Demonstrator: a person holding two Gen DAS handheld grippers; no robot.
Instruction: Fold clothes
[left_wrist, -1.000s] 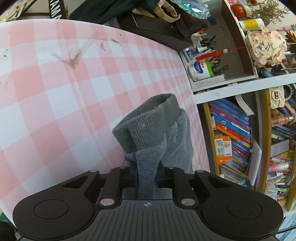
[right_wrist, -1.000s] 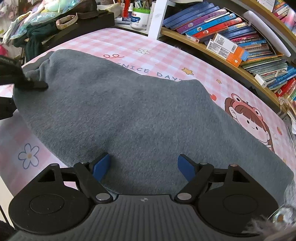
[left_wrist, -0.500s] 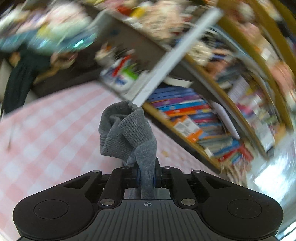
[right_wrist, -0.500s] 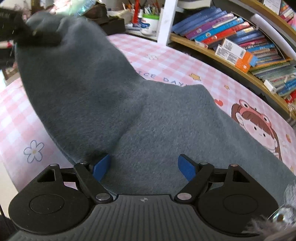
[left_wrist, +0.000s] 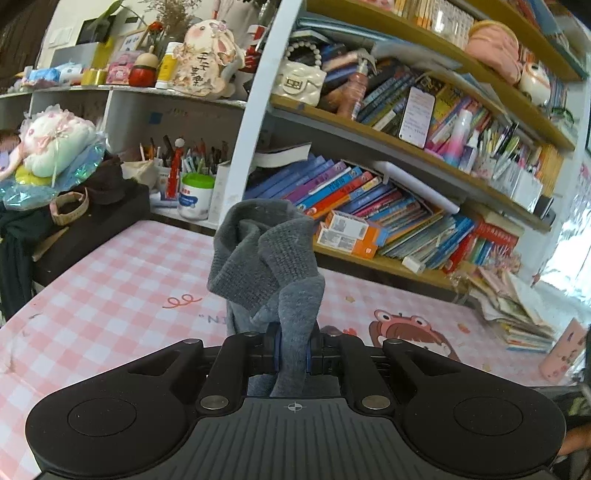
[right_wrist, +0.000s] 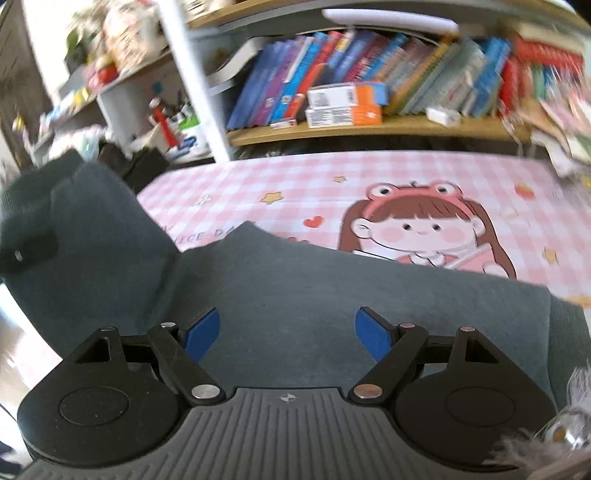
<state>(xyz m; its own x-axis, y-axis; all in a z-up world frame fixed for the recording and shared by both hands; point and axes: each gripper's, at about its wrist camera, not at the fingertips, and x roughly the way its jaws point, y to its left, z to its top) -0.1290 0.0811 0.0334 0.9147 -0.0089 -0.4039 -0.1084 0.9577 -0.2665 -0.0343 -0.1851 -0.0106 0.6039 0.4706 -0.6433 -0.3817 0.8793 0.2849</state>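
Observation:
A grey sweatshirt (right_wrist: 295, 291) lies on the pink checked table cover (right_wrist: 332, 184). My left gripper (left_wrist: 291, 356) is shut on its ribbed cuff (left_wrist: 266, 254), which stands bunched above the jaws, lifted off the table. In the right wrist view the raised part of the sweatshirt climbs to the upper left, where the left gripper (right_wrist: 22, 240) shows as a dark blur. My right gripper (right_wrist: 288, 332) hovers over the flat cloth, blue pads (right_wrist: 201, 332) wide apart, nothing pinched between them.
A bookshelf (left_wrist: 406, 206) crammed with books runs along the table's far edge. Pens, a jar (left_wrist: 195, 195) and toys fill the shelves at left. Dark clothes and a box (left_wrist: 92, 218) sit at the table's left end. A cartoon girl print (right_wrist: 421, 229) marks the cover.
My left gripper rose and rolled with the cuff in its grip, from flat on the table to up facing the shelves. The sweatshirt's left end lifted. My right gripper swung towards the shelves, still open.

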